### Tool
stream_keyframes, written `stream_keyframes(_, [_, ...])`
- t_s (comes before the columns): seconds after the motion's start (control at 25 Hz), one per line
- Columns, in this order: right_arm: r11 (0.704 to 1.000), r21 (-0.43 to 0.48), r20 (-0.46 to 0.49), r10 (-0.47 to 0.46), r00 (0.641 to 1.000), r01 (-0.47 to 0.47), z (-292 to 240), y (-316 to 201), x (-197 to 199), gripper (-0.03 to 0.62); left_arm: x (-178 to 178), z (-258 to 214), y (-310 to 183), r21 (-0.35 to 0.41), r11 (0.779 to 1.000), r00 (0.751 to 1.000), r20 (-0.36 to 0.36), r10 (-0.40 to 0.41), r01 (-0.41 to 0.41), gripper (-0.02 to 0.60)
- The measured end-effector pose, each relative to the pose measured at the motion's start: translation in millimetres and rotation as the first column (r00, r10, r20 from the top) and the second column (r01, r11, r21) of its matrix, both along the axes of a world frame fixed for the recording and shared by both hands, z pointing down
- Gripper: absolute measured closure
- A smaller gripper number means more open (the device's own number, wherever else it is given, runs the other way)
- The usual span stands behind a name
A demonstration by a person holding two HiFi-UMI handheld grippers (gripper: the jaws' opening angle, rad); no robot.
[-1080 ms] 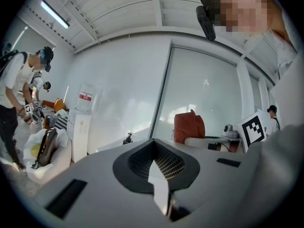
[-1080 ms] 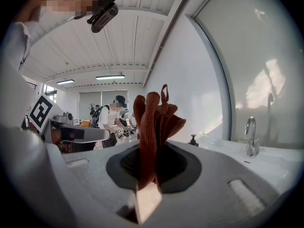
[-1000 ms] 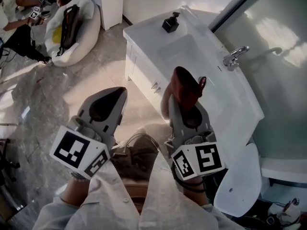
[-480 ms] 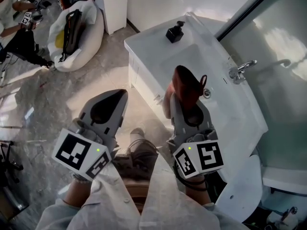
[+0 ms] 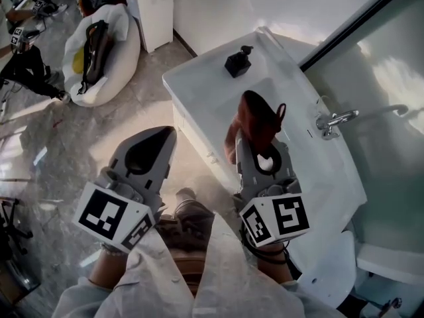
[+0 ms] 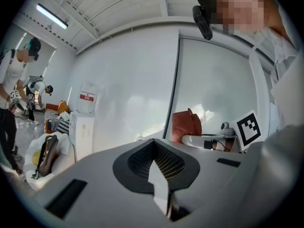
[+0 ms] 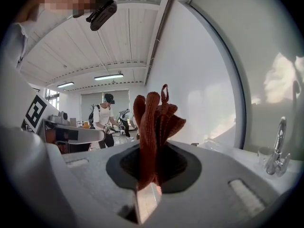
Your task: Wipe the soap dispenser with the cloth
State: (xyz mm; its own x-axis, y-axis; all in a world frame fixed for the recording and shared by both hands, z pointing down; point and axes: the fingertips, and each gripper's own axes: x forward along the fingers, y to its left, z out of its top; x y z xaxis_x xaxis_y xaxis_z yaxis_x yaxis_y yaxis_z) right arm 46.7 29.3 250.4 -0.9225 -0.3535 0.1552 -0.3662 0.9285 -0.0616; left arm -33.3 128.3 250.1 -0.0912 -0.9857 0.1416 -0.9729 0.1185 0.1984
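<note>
Right tool (image 7: 148, 186) clamps a rust cloth (image 5: 257, 119) upright, ready for wiping; left tool (image 5: 161, 133) shut & empty, prob. free to steady the black soap dispenser (image 5: 237, 62), well ahead on the desk (image 5: 199, 85).

One soap dispenser (image 5: 238, 61) is sitting near the counter's (image 5: 199, 88) far edge and one faucet (image 5: 334, 121) is standing along its right edge. One cloth (image 5: 257, 121), one left gripper (image 5: 161, 138) and one right gripper (image 5: 244, 146) are showing.

My left gripper (image 5: 154, 138) and right gripper (image 5: 242, 150) are grey, each with a white cube (image 5: 109, 214) of black square markers. At the bottom, my sleeves (image 5: 136, 280) are pale.
</note>
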Motion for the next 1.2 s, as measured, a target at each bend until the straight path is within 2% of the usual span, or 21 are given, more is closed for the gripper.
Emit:
stream_keyframes(0.4, [1.0, 0.005, 0.014, 0.009, 1.0, -0.009, 0, -71, -12, 0.539, -14, -7, -72, 0.012, 1.0, 1.0, 0.025, 0.013, -0.013, 0.578])
stream_keyframes(0.64, [1.0, 0.005, 0.004, 0.012, 1.0, -0.012, -4, -91, -10, 0.539, -21, -11, -98, 0.018, 1.0, 0.999, 0.033, 0.015, -0.016, 0.578])
stream_keyframes(1.2, [0.991, -0.004, 0.037, 0.136, 0.99, -0.136, -1, -130, 29, 0.539, 8, -20, -150, 0.012, 0.989, 0.988, 0.054, 0.146, -0.147, 0.578])
